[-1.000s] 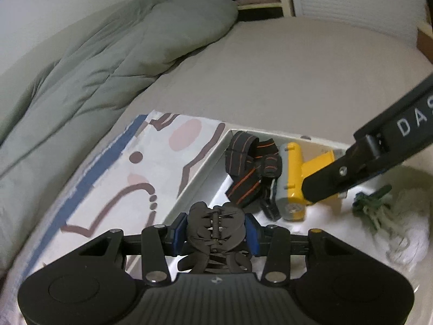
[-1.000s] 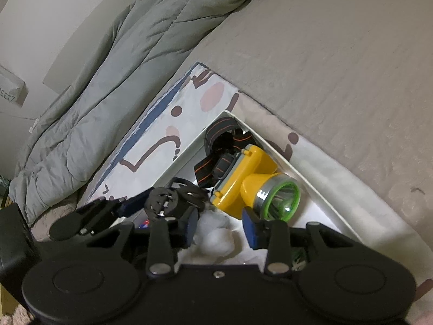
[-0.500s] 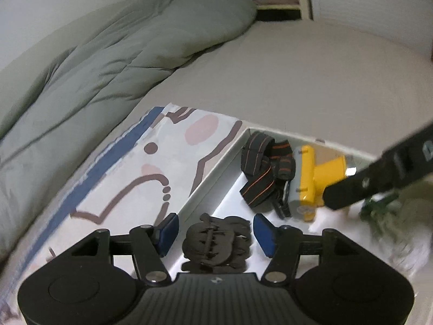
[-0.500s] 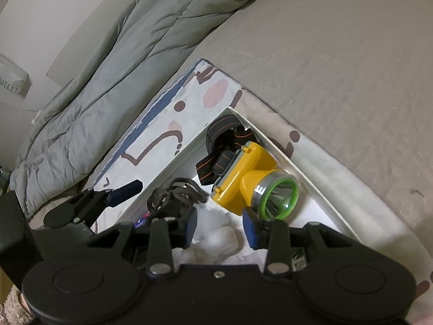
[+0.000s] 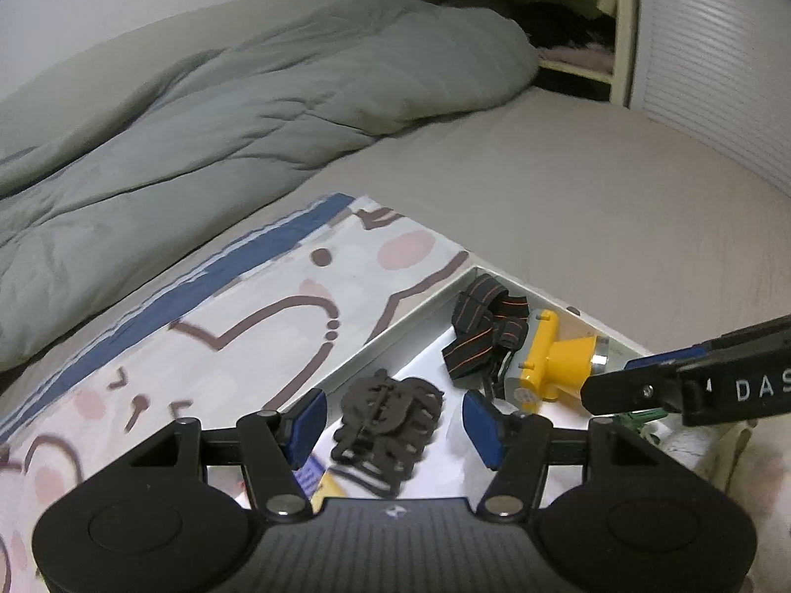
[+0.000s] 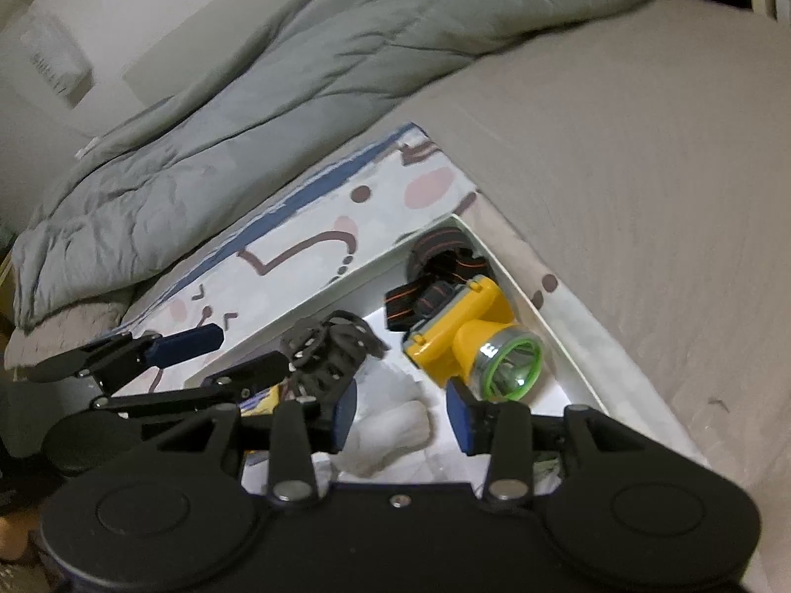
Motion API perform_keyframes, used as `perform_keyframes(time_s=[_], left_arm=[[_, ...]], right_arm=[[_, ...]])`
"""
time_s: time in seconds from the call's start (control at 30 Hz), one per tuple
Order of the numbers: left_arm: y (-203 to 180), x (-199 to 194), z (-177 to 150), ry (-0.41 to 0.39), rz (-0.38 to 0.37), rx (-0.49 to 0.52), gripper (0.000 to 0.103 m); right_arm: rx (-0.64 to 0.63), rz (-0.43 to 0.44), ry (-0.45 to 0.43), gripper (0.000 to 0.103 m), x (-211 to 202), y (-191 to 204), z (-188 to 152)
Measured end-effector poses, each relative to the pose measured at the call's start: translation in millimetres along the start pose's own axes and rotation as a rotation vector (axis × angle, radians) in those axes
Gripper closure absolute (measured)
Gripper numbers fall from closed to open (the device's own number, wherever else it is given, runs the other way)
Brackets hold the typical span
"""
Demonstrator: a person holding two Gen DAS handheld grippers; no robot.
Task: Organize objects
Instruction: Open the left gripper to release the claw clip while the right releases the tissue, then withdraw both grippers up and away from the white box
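A black hair claw clip [image 5: 388, 425] [image 6: 331, 351] lies loose in the white box [image 5: 410, 316] [image 6: 544, 306]. My left gripper [image 5: 395, 425] [image 6: 249, 348] hovers above it, open, its blue pads well clear of the clip. A yellow headlamp [image 5: 553, 365] [image 6: 474, 341] with black-and-orange straps [image 5: 484, 326] rests in the box's far corner. Just short of the headlamp's lens, my right gripper [image 6: 400, 417] [image 5: 608, 376] is open and its jaws are opening a little. Nothing is between them, only white cloth [image 6: 390, 425] underneath.
The box sits on a patterned cloth [image 5: 222, 326] spread over a beige bed sheet [image 5: 593, 197]. A grey duvet [image 5: 247, 113] is bunched at the back left, a shelf [image 5: 568, 49] behind it. A green item [image 5: 637, 417] and a yellow-blue packet [image 5: 316, 482] also lie in the box.
My left gripper opened and let go of the hair clip, which now lies in the box. Both grippers have lifted and rolled; the right one has drawn back from the headlamp.
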State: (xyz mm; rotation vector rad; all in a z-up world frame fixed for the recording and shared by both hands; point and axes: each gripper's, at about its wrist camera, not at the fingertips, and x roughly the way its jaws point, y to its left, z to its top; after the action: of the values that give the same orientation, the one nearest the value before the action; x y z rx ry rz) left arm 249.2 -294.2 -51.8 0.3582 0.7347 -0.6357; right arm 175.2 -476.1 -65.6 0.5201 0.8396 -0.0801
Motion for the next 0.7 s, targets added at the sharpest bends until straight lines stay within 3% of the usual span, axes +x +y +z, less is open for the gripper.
perform_keyframes(time_s=[0.3,0.4,0.7], left_arm=[[3.2,-63.5,-12.1,-0.036,0.059,-0.108,0.035],[1.6,-84.8,-17.5,-0.054,0.082,-0.130,0.029],[-2.3,-137.6,-31.5,-0.095,0.121,-0.208,0.007]], right_arm=[[-0.176,-0.018,-0.064,0.055,-41.5,31.3,-9.7],[-0.228,-0.046,-0.092,0.043,-57.5,38.2,-13.6],[-0.339,-0.103,-0.140,0.022,-96.1,57.7,-31.8]])
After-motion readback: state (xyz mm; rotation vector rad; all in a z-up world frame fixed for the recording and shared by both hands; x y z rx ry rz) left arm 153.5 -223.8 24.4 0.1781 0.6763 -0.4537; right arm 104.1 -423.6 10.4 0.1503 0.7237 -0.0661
